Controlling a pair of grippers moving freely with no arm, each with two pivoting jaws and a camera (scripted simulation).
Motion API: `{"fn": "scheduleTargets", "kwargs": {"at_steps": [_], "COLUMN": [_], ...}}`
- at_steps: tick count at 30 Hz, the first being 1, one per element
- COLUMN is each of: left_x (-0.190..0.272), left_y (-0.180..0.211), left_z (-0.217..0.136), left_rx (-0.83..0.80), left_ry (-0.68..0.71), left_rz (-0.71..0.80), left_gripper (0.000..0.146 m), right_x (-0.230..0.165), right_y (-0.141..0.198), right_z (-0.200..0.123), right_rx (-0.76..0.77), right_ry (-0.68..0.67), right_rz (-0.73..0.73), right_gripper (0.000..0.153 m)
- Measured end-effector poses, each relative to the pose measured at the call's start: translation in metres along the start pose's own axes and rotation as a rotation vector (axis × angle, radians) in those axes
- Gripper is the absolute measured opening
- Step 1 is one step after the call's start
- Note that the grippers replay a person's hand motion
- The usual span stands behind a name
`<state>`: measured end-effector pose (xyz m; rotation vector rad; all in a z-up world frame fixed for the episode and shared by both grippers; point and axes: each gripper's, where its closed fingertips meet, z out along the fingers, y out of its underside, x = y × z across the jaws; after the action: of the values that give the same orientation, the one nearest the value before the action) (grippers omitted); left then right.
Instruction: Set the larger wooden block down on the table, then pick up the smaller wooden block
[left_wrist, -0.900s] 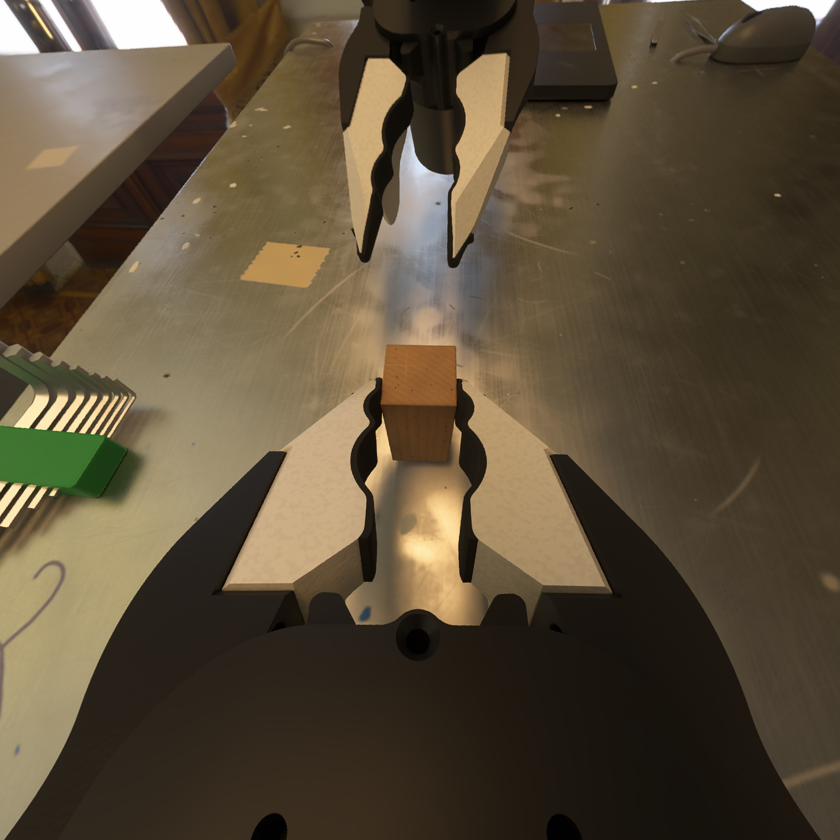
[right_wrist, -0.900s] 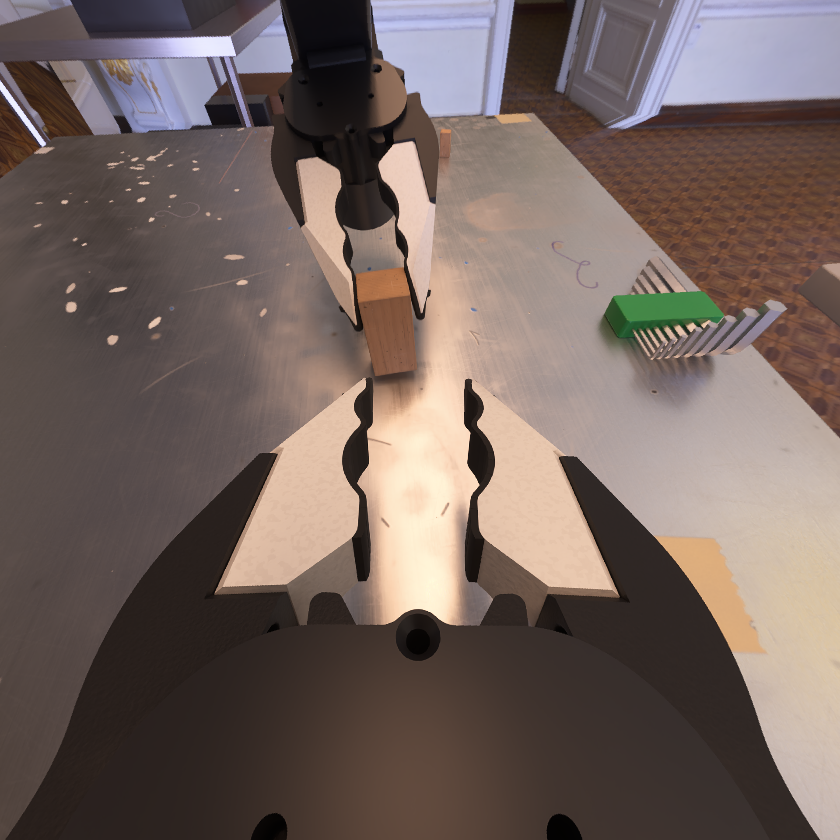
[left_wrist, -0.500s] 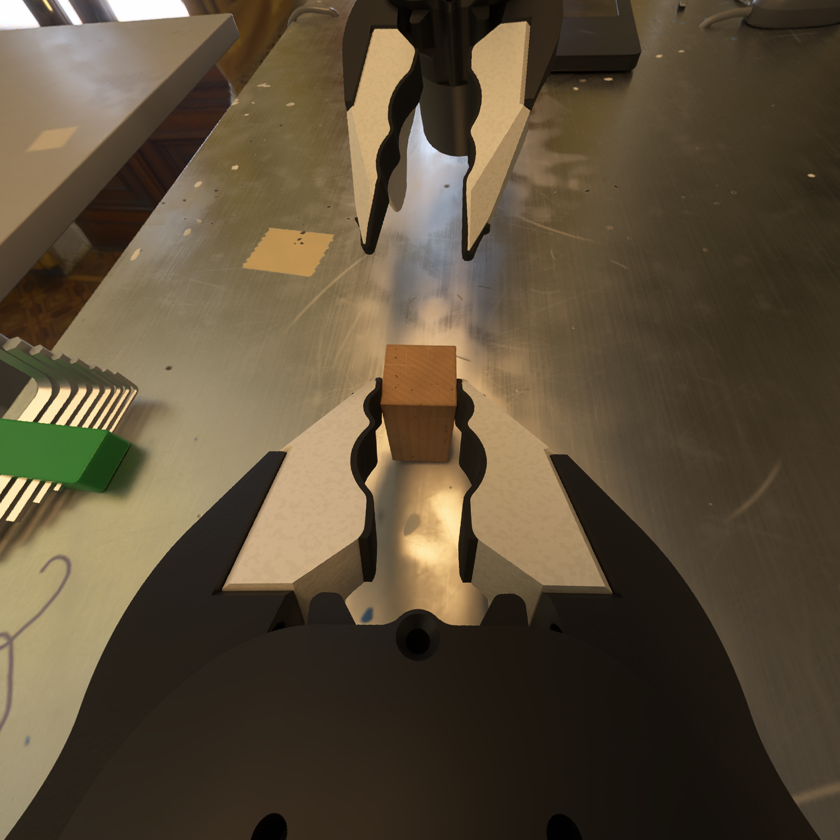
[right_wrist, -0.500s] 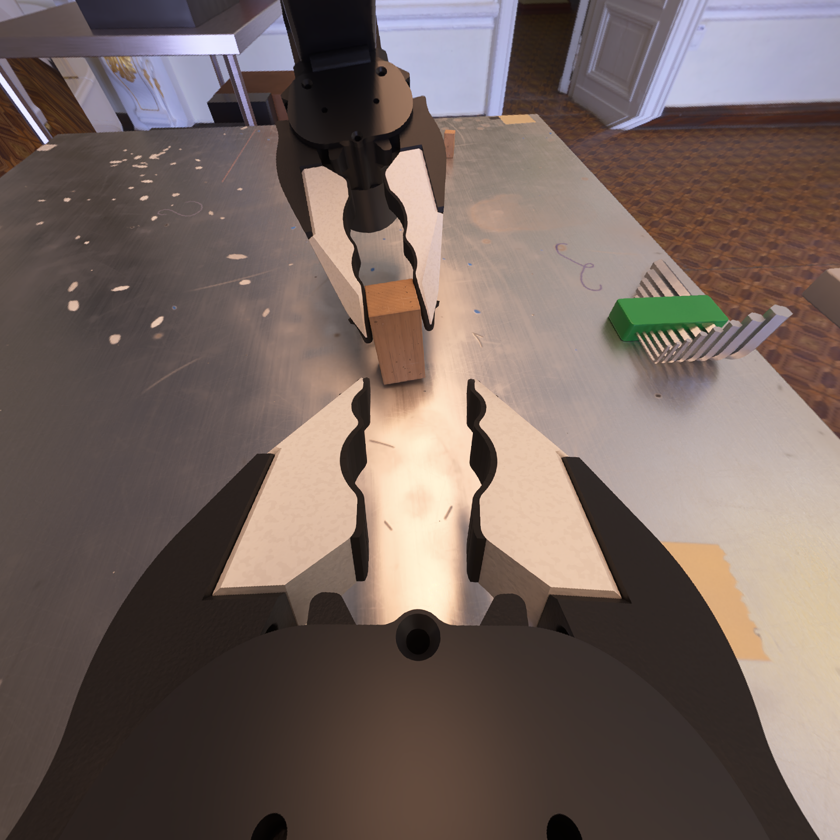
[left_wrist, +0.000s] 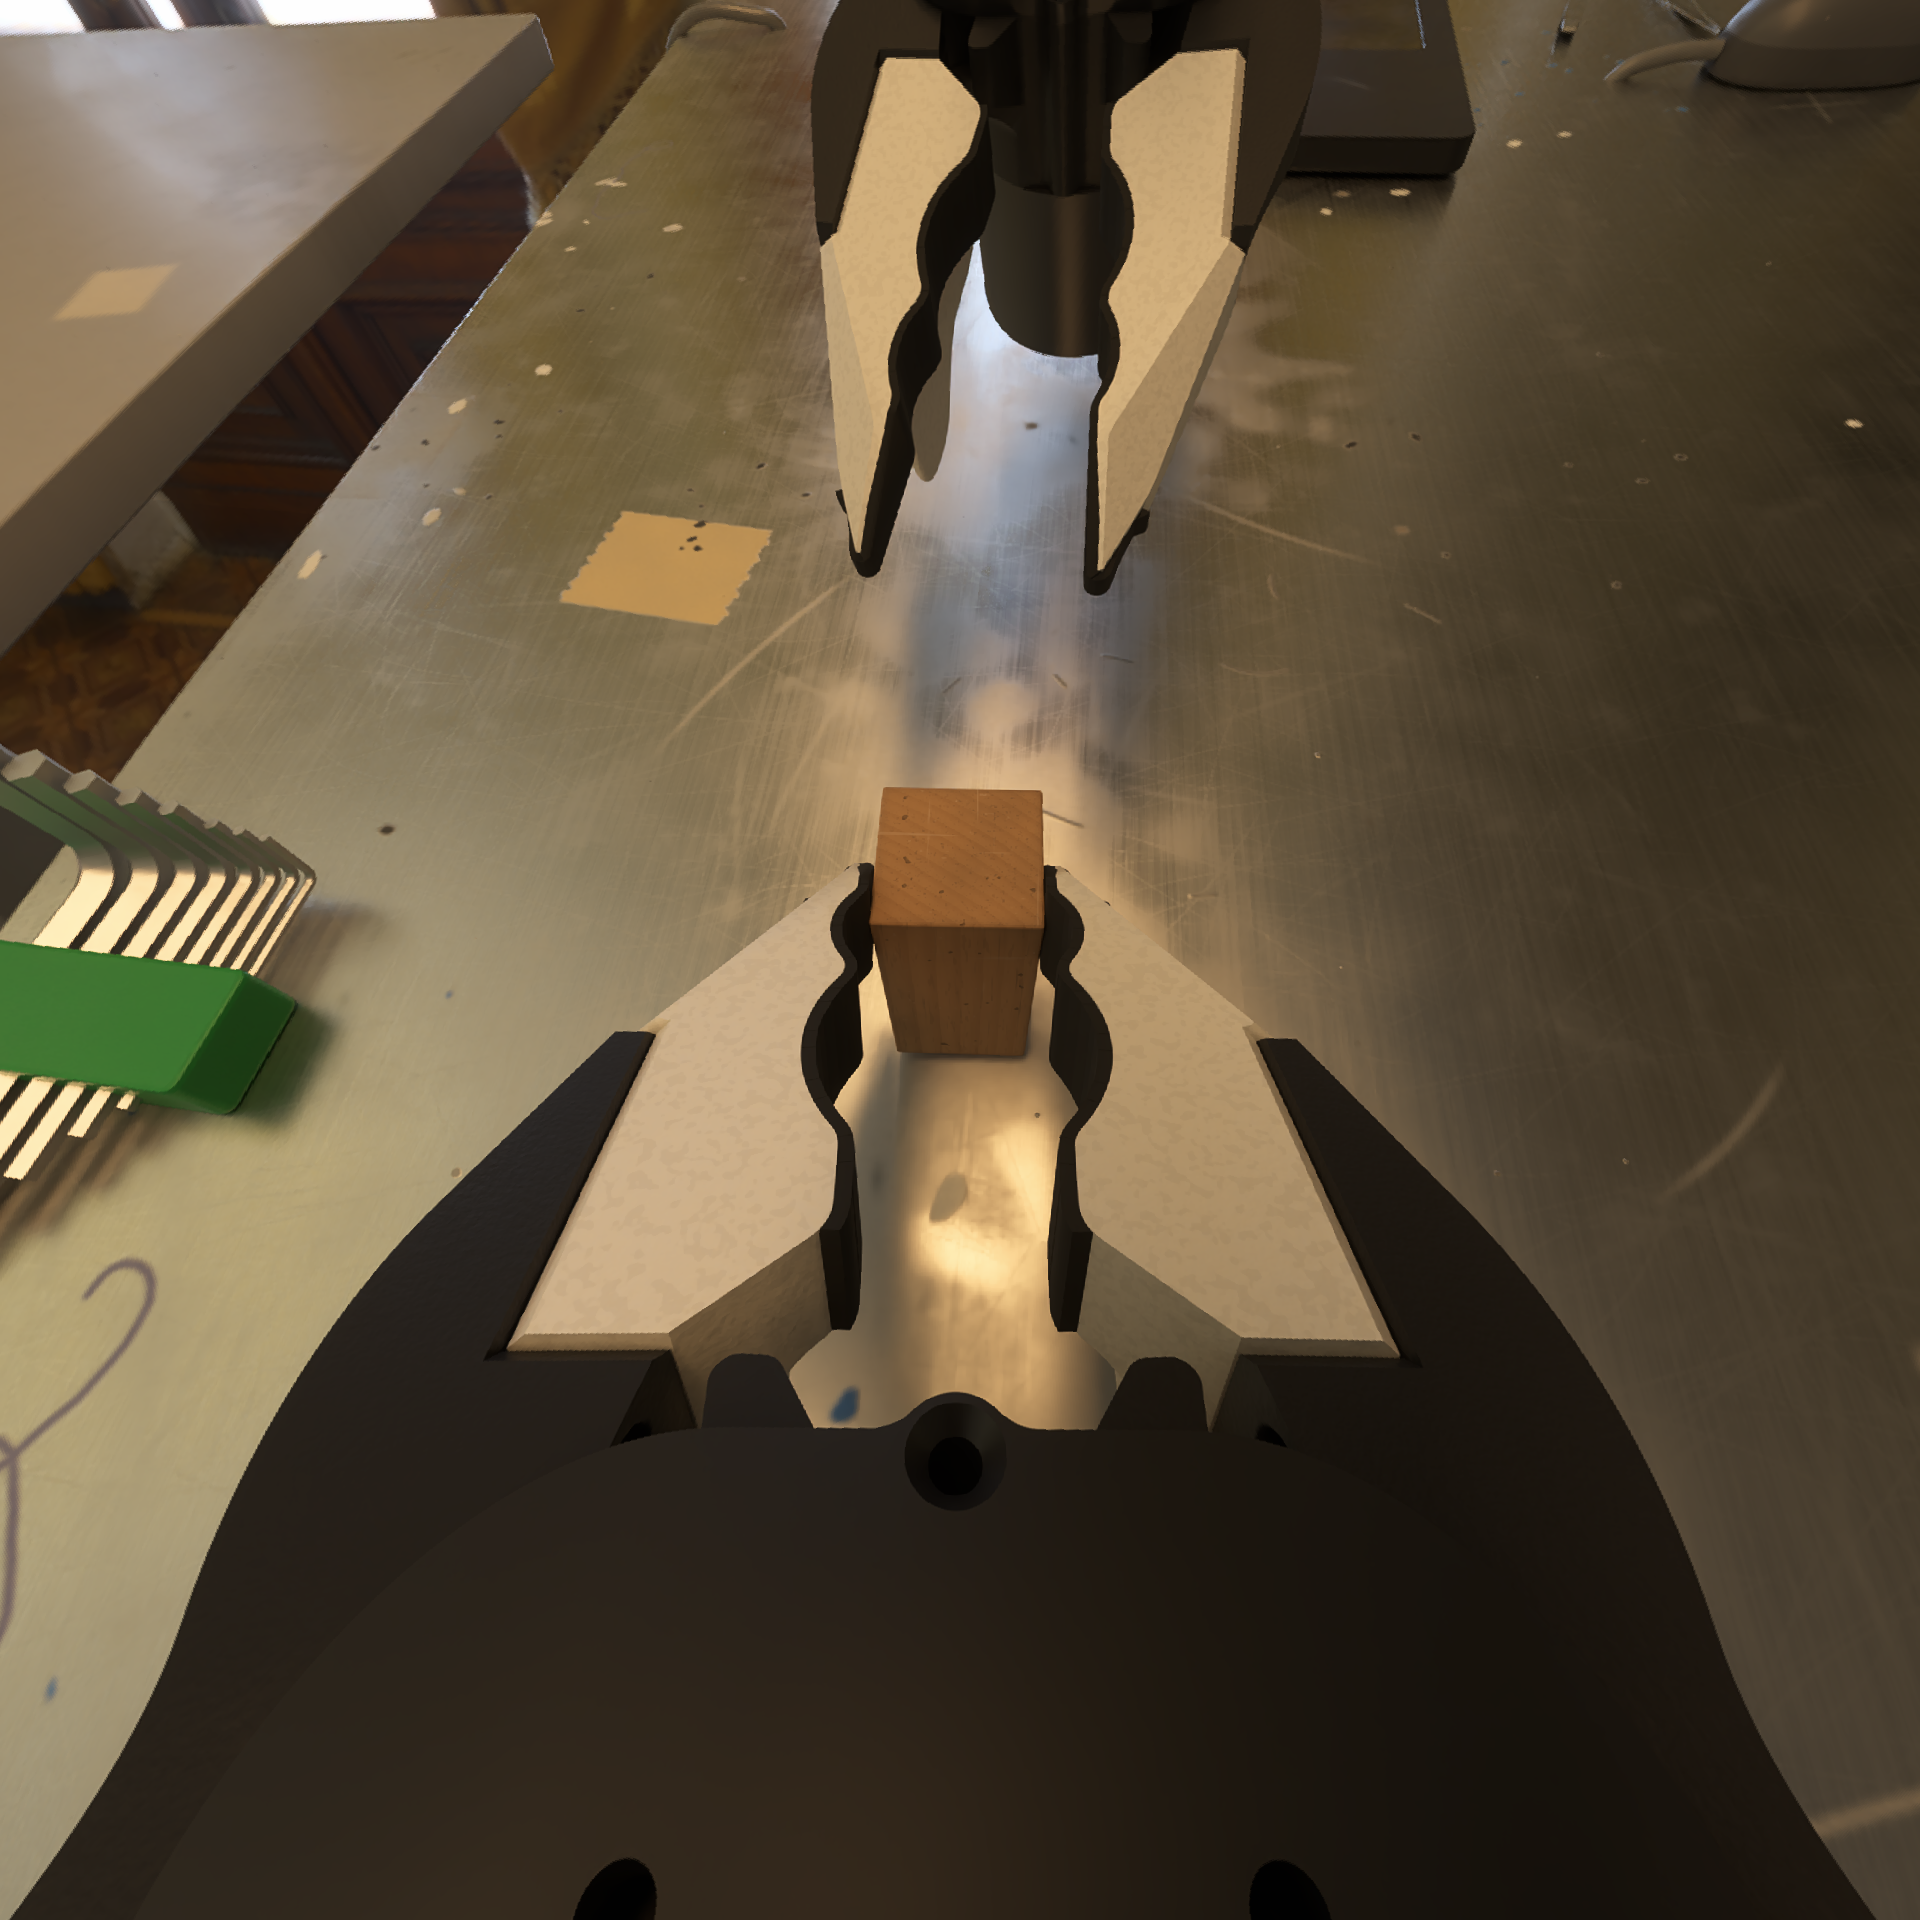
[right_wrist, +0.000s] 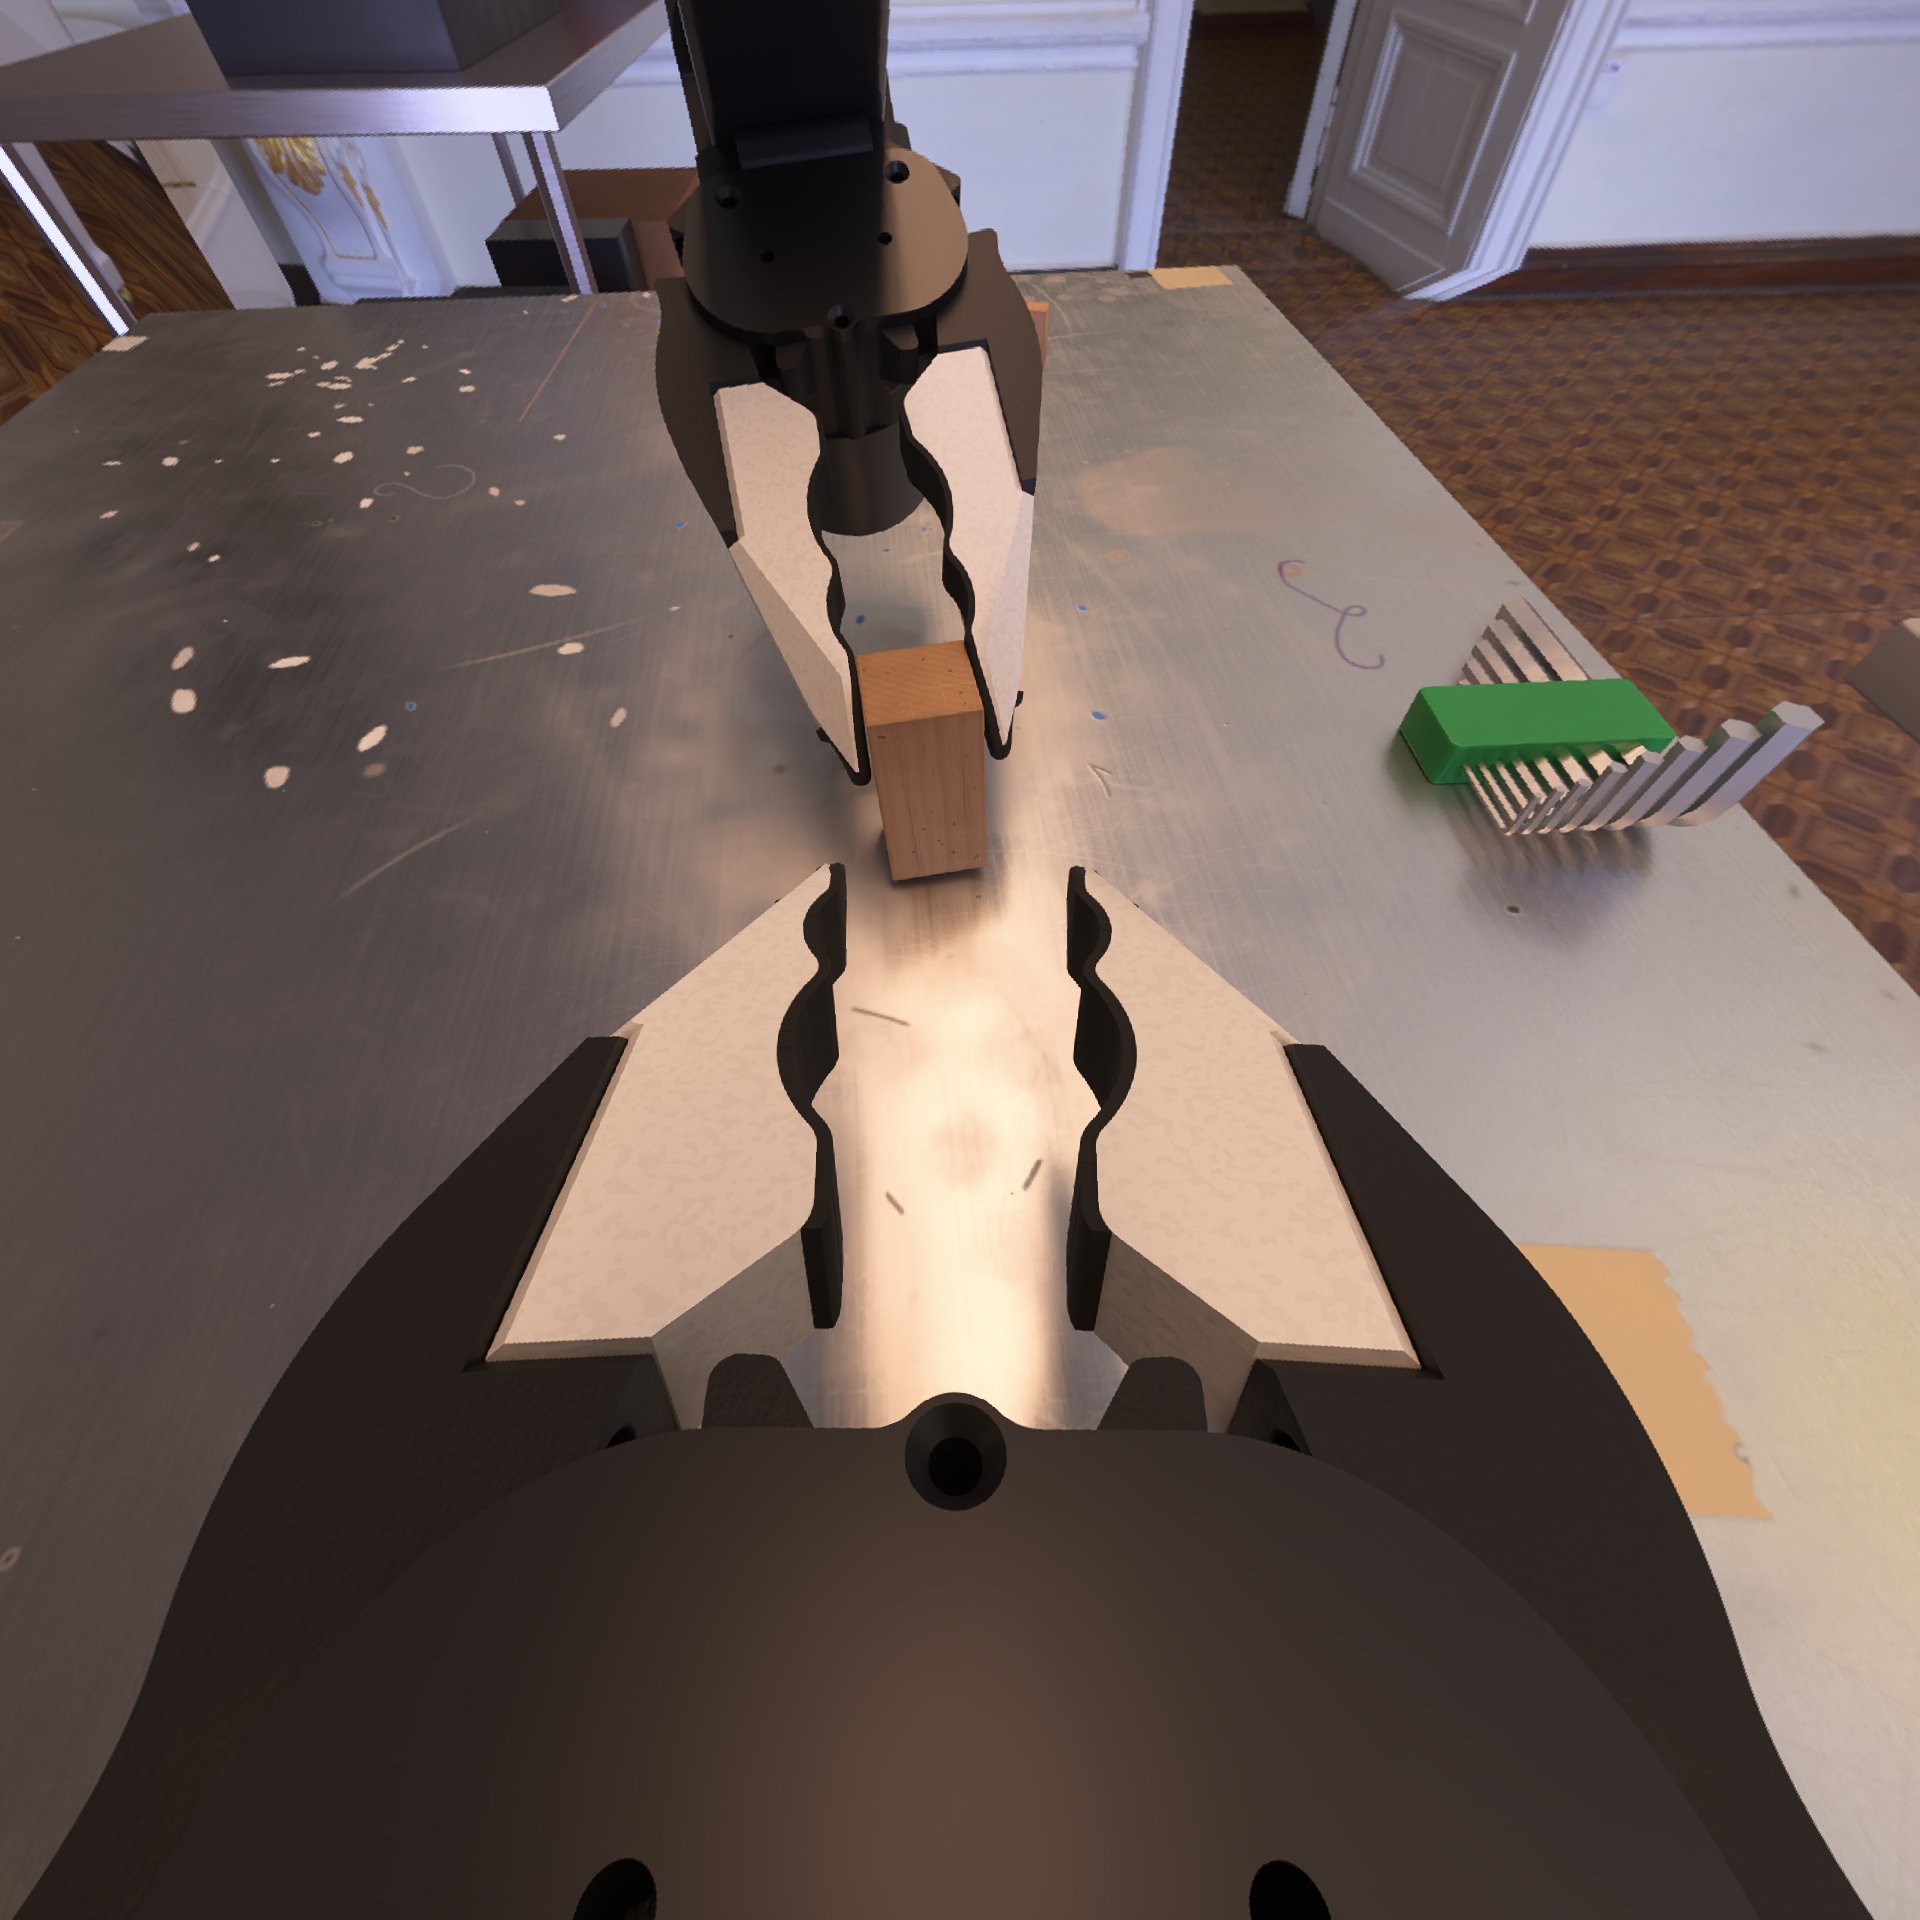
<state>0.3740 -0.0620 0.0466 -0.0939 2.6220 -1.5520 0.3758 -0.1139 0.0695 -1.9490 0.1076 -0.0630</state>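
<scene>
The left tongs (left_wrist: 956, 883) clamp the upright larger wooden block (left_wrist: 958, 920), at 12 o'clock from the empty, spread right tongs (right_wrist: 954, 883), above the surface (right_wrist: 312, 935).

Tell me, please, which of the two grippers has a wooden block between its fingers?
The left gripper: its fingers are shut on the upright wooden block. The right gripper is open with nothing between its fingers.

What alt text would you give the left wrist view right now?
The left tongs grip an upright wooden block whose base appears to meet the scratched metal table. Opposite, the right tongs hang open and empty; a green-holdered hex key set lies at the left edge.
</scene>
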Motion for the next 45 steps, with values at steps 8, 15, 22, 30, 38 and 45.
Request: {"fn": "scheduleTargets", "kwargs": {"at_steps": [8,15,22,30,38,45], "left_x": [0.001,0.0,-0.001,-0.003,-0.007,-0.009], "left_y": [0.0,0.001,0.0,0.001,0.011,0.014], "left_z": [0.0,0.0,-0.001,-0.009,-0.003,0.001], "left_rx": [-0.002,-0.006,0.001,0.018,-0.063,-0.095], "left_ry": [-0.004,-0.009,-0.017,-0.094,-0.121,-0.134], "left_rz": [0.012,0.012,0.012,0.018,0.017,0.028], "left_gripper": [0.031,0.037,0.039,0.045,0.054,0.051], "right_x": [-0.001,-0.001,-0.001,-0.001,-0.002,-0.002], "right_y": [0.001,0.001,-0.001,-0.001,-0.001,0.0], "right_z": [0.001,0.001,-0.001,-0.001,0.0,0.001], "right_rx": [-0.005,-0.008,0.003,0.003,0.0,-0.005], "right_ry": [-0.007,-0.009,-0.007,-0.008,-0.01,-0.013], "right_rz": [-0.001,-0.002,-0.003,-0.006,-0.006,-0.007], "right_gripper": [0.042,0.042,0.042,0.042,0.042,0.042]}}
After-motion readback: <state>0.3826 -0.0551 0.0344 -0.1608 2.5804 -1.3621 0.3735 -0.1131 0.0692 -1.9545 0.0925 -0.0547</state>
